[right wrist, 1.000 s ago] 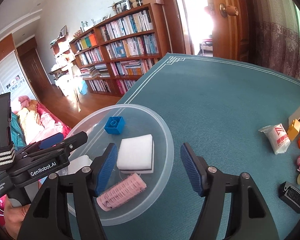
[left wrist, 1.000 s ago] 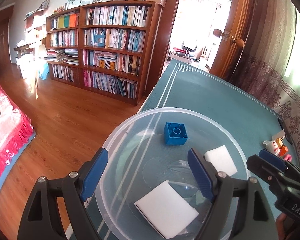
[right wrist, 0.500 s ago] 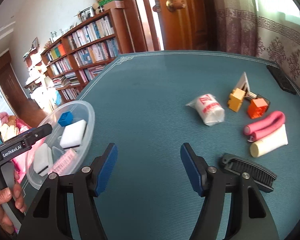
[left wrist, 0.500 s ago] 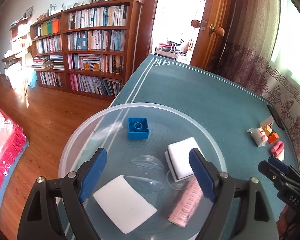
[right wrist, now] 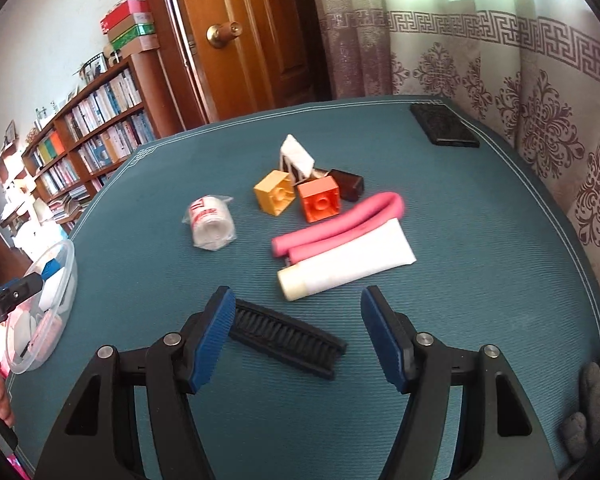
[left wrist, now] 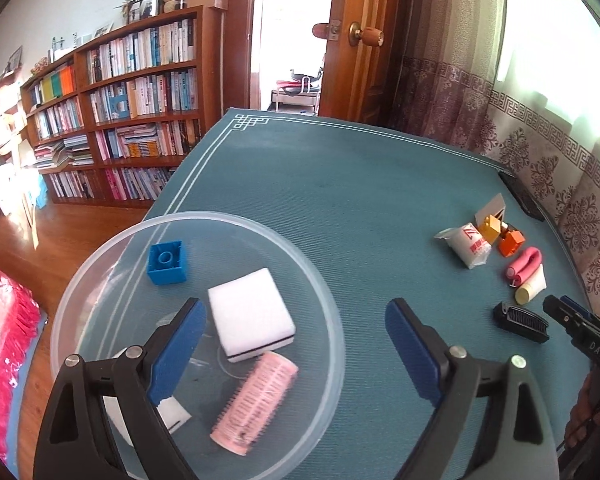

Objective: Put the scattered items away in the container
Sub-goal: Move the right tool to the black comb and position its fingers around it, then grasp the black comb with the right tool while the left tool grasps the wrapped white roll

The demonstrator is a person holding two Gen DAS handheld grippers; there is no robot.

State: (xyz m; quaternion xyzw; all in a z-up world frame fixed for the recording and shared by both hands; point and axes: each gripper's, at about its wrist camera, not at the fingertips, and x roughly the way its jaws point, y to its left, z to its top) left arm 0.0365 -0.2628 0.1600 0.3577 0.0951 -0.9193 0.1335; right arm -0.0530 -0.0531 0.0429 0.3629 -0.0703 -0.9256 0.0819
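Note:
A clear plastic bowl [left wrist: 332,340] at the table's left edge holds a blue brick [left wrist: 167,262], a white sponge [left wrist: 250,314] and a pink hair roller [left wrist: 256,400]. My left gripper [left wrist: 296,350] hovers open over its right rim. My right gripper [right wrist: 296,334] is open above a black comb [right wrist: 288,338]. Beyond the comb lie a cream tube [right wrist: 348,266], a bent pink foam roller [right wrist: 340,222], an orange brick [right wrist: 320,200], a yellow brick [right wrist: 274,192] and a white wrapped roll [right wrist: 212,226].
A black phone [right wrist: 444,130] lies at the table's far right corner by the curtain. A small dark block [right wrist: 348,184] and a white card [right wrist: 296,156] sit behind the bricks. Bookshelves and a wooden door stand beyond the teal table [left wrist: 340,184].
My right gripper swung right from the bowl to the scattered items, and now hangs over the black comb. My left gripper shifted right, so the bowl lies under its left finger.

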